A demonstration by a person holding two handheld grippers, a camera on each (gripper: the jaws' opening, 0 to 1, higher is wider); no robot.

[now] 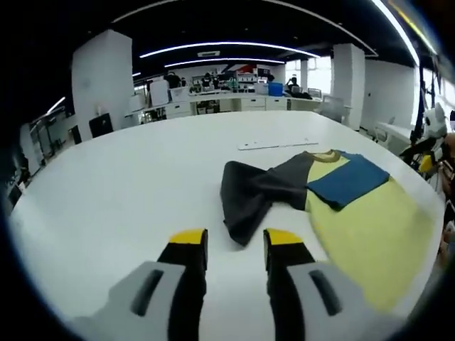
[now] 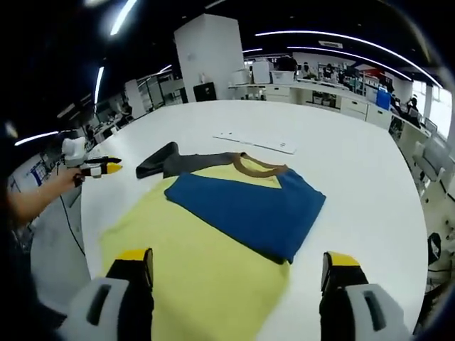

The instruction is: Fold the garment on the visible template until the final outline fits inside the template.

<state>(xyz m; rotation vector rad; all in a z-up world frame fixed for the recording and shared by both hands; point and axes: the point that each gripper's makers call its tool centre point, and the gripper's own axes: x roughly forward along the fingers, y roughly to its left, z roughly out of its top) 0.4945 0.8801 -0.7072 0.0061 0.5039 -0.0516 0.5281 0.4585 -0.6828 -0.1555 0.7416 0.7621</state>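
Note:
A T-shirt lies flat on the white table [image 1: 142, 170]. It has a yellow body [image 1: 362, 227], a brown collar [image 2: 256, 167], and a blue sleeve [image 2: 249, 206] folded over the chest. Its dark grey sleeve [image 1: 256, 188] is spread out to the side. My left gripper [image 1: 236, 245] is open just short of the grey sleeve's tip, low over the table. It also appears in the right gripper view as the left gripper [image 2: 106, 169], held by a hand. My right gripper [image 2: 238, 261] is wide open above the yellow body, holding nothing.
A thin white flat strip [image 2: 256, 142] lies on the table beyond the collar. The table's edge [image 2: 89, 213] runs close to the shirt's hem side. Desks, pillars and chairs of an office stand far behind.

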